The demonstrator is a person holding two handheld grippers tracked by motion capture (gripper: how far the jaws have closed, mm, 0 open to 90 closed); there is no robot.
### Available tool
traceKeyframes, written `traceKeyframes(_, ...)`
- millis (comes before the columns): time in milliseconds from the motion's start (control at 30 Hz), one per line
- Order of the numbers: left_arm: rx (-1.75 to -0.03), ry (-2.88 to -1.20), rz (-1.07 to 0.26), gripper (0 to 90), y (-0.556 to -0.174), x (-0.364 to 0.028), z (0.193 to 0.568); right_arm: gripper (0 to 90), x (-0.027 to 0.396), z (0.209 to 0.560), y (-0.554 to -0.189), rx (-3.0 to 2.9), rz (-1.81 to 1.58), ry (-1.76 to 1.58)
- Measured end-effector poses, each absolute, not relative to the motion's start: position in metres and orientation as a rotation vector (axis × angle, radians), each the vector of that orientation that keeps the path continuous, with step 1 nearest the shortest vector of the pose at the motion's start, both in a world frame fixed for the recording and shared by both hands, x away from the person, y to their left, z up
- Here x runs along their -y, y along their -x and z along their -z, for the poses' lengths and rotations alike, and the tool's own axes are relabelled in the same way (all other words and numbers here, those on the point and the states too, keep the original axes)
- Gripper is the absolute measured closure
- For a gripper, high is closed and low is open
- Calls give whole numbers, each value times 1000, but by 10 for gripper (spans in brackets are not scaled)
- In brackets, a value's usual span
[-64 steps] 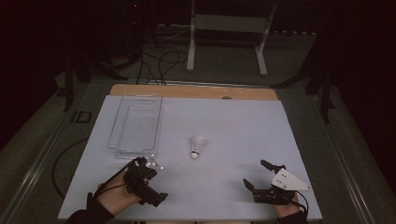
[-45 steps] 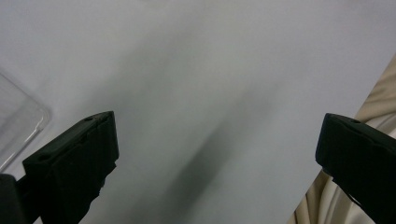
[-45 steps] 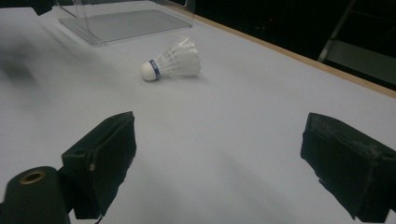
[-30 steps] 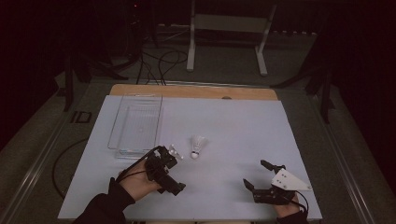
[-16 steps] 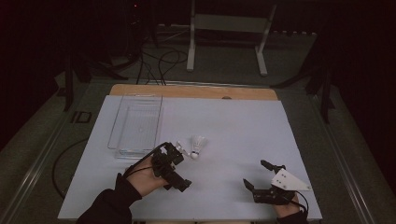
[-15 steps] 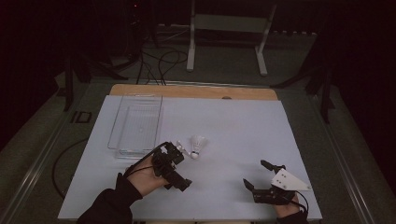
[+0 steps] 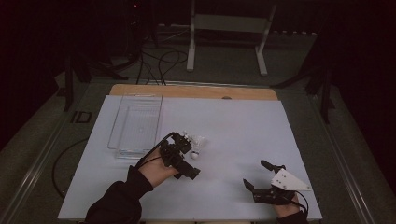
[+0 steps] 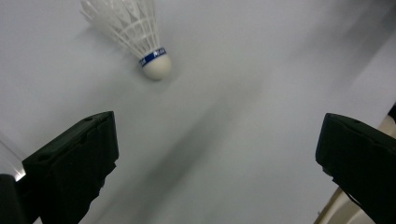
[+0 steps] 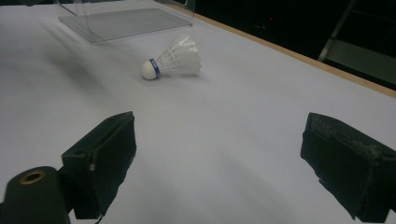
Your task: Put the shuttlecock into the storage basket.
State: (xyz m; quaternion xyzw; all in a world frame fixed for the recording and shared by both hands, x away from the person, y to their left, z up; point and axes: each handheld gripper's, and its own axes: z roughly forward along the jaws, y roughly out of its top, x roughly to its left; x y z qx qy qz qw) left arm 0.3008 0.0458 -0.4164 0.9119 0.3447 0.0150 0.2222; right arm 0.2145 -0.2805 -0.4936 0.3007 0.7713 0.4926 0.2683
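I am holding my left gripper (image 7: 187, 149) wide open and empty just near of the shuttlecock (image 7: 197, 145), which is lying on its side mid-table; my right gripper (image 7: 261, 176), also gaping, is resting near-right; the clear tray (image 7: 135, 126) is sitting far-left.

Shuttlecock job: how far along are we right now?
Done: nothing grasped; the shuttlecock lies on its side on the white table, outside the clear plastic tray. In hand: the left tongs hover open right beside it, cork just ahead of the jaws. The right tongs rest open near the table's front edge. Left: closing on it and, presumably, moving it to the tray.
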Motion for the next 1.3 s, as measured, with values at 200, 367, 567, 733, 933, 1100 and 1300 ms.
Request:
traceKeyframes(200,-968,-2505,-12,0,-308,-39,414,101,281,494,-214,-2081,-1329,-811)
traceKeyframes(367,-1000,-2468,7,0,-315,-37,408,101,280,494,-215,-2083,-1328,-812)
traceKeyframes(567,-1050,-2437,7,0,-324,-34,405,101,280,494,-215,-2085,-1326,-810)
traceKeyframes(733,-1082,-2435,-18,0,-328,-28,406,102,280,494,-215,-2085,-1326,-810)
traceKeyframes(933,-1102,-2423,-41,0,-330,-20,408,102,280,494,-215,-2085,-1324,-809)
traceKeyframes(1100,-1150,-2400,-59,0,-334,-16,413,101,280,494,-215,-2085,-1324,-811)
traceKeyframes(1300,-1192,-2391,-73,0,-339,-12,419,101,279,494,-215,-2084,-1319,-813)
